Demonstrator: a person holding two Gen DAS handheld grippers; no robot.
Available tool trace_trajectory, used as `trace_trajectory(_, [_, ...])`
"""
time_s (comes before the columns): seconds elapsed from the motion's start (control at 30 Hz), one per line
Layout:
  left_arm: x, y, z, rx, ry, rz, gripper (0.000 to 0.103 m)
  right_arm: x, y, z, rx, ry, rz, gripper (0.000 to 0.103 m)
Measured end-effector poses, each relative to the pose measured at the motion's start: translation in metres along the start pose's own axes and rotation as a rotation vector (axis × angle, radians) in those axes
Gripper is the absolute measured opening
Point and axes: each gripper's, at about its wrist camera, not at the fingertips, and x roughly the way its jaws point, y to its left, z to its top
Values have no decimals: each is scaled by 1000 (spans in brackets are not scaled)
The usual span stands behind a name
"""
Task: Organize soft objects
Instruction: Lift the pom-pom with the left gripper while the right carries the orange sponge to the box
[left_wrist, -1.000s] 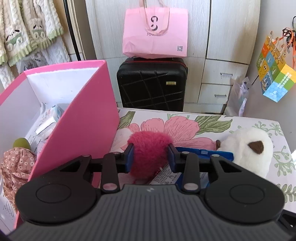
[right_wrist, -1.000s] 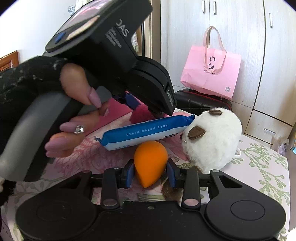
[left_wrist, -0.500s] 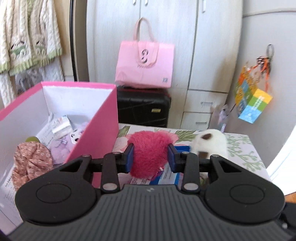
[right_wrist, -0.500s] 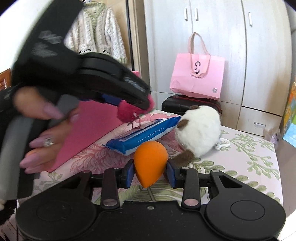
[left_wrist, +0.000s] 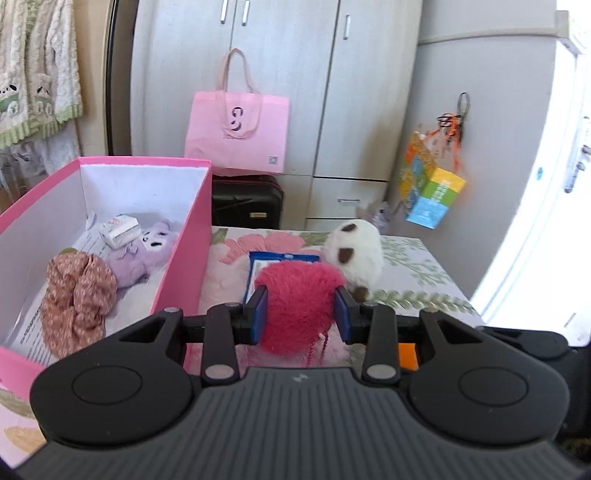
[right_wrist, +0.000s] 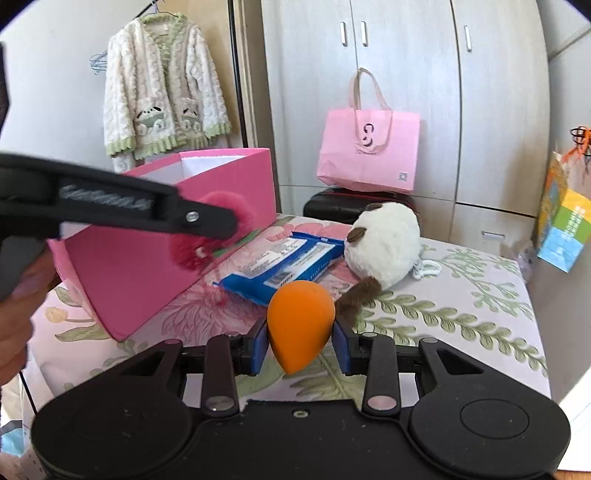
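- Left hand-held gripper clamped on red pompom, held in the air just right of the box wall.
- Right hand-held gripper clamped on orange sponge, above the bed.
- Pink box at 10 o'clock of pompom; it already holds soft things.
- Judgement: carry pompom over the rim before letting go; sponge follows.
- Wipes and white plush lie beyond, at 12 o'clock.
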Motion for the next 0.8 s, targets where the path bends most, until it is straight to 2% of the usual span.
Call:
trace_trajectory(0.27, [-40, 13, -16, 25, 30, -91, 36, -24, 18, -11, 48, 39, -55, 41])
trace_trajectory(0.33, [-48, 18, -19, 31, 69, -113, 36, -32, 22, -14, 65, 52, -56, 41])
trace_trajectory(0.53, [-65, 34, -27, 48, 196, -214, 36, -62, 41, -14, 59, 92, 0, 41])
trace_trajectory(0.8, [-104, 60, -21, 56, 238, -305, 36, -91, 72, 3, 9, 123, 86, 41])
